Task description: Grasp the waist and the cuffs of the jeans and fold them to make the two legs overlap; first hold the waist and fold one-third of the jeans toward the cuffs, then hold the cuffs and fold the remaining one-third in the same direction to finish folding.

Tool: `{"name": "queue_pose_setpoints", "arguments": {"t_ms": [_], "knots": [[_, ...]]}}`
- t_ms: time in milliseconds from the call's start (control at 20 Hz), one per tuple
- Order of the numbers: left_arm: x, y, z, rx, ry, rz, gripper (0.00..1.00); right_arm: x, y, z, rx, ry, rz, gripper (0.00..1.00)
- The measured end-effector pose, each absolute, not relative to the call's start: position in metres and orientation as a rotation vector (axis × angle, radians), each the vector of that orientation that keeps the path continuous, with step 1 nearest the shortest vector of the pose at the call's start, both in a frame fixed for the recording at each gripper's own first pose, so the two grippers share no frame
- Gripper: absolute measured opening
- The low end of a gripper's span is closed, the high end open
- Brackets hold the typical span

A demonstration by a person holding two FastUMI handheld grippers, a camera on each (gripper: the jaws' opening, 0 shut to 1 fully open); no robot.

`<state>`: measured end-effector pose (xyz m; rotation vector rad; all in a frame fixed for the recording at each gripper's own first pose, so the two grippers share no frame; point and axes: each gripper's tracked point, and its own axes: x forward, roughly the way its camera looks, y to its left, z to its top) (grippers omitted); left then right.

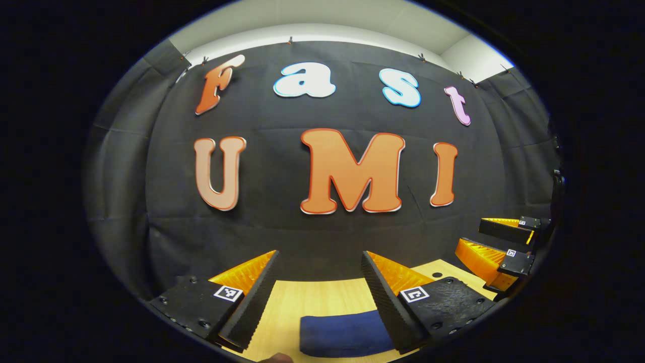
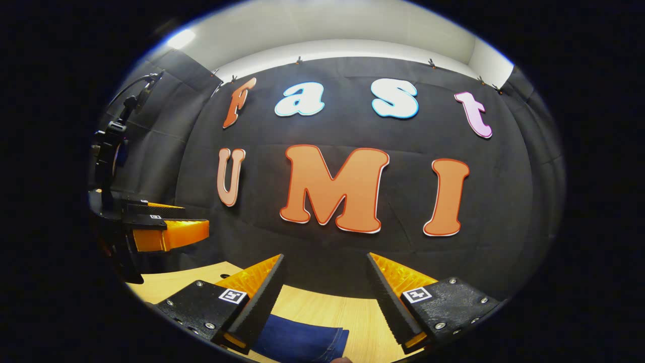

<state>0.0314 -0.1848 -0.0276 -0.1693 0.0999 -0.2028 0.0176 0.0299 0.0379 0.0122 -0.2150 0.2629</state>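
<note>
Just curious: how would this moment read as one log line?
left gripper: open | right gripper: open | folded jeans: on table, ungripped

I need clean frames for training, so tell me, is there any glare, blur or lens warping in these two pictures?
Left gripper view: sharp, evenly lit, fisheye bows the table edge; jeans show dark but clear. Right gripper view: a bright glare patch on the ceiling upper left, same bowing, no motion blur.

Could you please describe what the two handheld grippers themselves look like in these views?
Each gripper, left and right, has two wedge-shaped fingers with serrated inner faces, ribbed orange backing and black bolted mounting plates. Each plate carries a small square black-and-white marker.
</note>
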Motion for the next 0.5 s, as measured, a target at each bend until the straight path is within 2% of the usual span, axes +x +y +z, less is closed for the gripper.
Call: {"name": "queue_pose_setpoints", "arguments": {"t_ms": [50,150,350,400,500], "knots": [[0.028,-0.188,-0.032,-0.172,0.102,-0.182,0.98,0.015,0.038,0.040,0.013,-0.223,0.280,0.94],[0.024,-0.197,-0.036,-0.201,0.081,-0.182,0.96,0.015,0.051,0.038,0.019,-0.213,0.295,0.97],[0.016,-0.178,-0.041,-0.162,0.051,-0.151,0.95,0.012,0.069,0.031,0.036,-0.188,0.315,0.96],[0.012,-0.180,-0.044,-0.173,0.058,-0.163,0.96,0.009,0.072,0.031,0.046,-0.189,0.316,0.94],[0.010,-0.181,-0.046,-0.187,0.062,-0.169,0.97,0.010,0.077,0.034,0.070,-0.189,0.315,0.96]]}}
